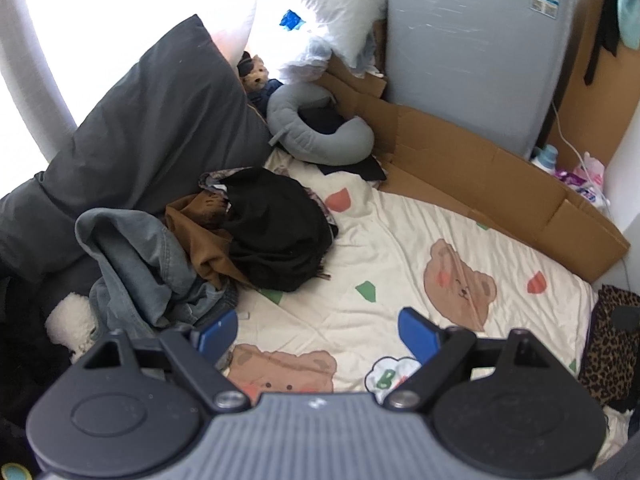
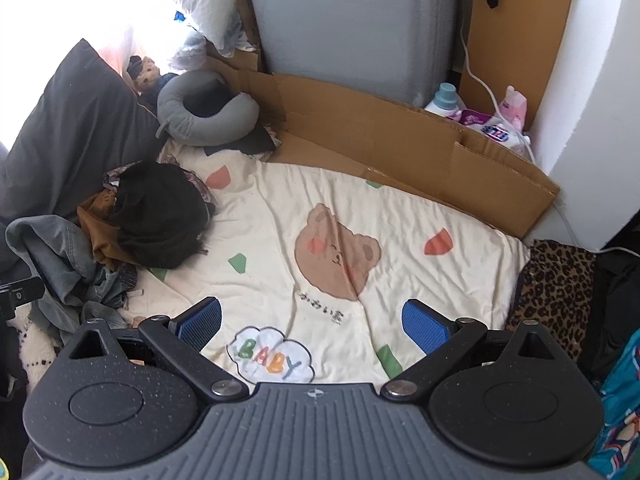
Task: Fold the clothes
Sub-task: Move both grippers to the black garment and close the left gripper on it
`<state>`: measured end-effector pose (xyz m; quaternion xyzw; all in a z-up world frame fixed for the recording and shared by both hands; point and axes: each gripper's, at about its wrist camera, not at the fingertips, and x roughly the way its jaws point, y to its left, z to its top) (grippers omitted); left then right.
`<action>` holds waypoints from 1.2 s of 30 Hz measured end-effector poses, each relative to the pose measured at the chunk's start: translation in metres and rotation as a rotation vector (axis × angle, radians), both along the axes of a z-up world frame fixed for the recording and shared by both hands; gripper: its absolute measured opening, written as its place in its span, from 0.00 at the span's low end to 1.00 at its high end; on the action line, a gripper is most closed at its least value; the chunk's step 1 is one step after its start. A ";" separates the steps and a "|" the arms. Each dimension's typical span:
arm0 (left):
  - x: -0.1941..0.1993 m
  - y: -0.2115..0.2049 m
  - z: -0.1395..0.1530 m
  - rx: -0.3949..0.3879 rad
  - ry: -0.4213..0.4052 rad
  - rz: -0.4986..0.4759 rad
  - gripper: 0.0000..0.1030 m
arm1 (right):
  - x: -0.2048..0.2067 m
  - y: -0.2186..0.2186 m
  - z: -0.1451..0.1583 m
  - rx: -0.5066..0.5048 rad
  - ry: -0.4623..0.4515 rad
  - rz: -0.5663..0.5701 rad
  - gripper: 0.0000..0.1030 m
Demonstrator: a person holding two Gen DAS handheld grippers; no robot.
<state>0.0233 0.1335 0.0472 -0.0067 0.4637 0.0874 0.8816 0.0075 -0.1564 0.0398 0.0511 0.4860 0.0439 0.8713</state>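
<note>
Two hand-held grippers hover over a bed strewn with laundry. The left gripper (image 1: 318, 332) has its blue pads (image 1: 218, 330) spread wide, holding nothing, poised above a cream quilt (image 1: 400, 248) printed with bear faces; its left pad sits just beside the edge of crumpled jeans (image 1: 132, 264). The right gripper (image 2: 310, 324) is likewise spread wide and empty above the same quilt (image 2: 400, 216), its pads framing a cloud patch reading "BABY" (image 2: 270, 354). The clothes wait in a heap at the left side of the bed: the jeans (image 2: 52, 248) nearest the grippers, a brown garment (image 1: 204, 240) beside them, and a black garment (image 1: 276, 232) bunched on top of the pile, with a patterned fabric showing under its far edge. In the right view the black garment (image 2: 160, 216) and the brown garment (image 2: 100, 236) lie well apart from the right gripper. Behind the heap leans a dark grey pillow (image 1: 152, 136), with a grey neck pillow (image 1: 316, 128) and a small teddy (image 1: 256, 74) near the head of the bed. Flattened cardboard (image 1: 480, 184) lines the far side, below a wrapped grey mattress (image 1: 480, 48) standing upright. A leopard-print cloth (image 2: 556, 280) lies at the quilt's right edge, and a bottle (image 2: 444, 98) stands in the corner.
</note>
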 end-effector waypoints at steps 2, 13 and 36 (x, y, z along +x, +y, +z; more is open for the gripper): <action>0.005 0.010 -0.003 -0.017 -0.013 0.004 0.86 | 0.005 0.002 -0.003 0.013 -0.009 0.005 0.97; 0.040 0.047 -0.039 -0.025 -0.076 -0.015 0.86 | 0.053 0.016 -0.036 0.020 -0.044 0.069 0.97; 0.131 0.124 -0.151 -0.038 -0.116 0.082 0.84 | 0.134 0.067 -0.136 0.098 -0.056 0.206 0.97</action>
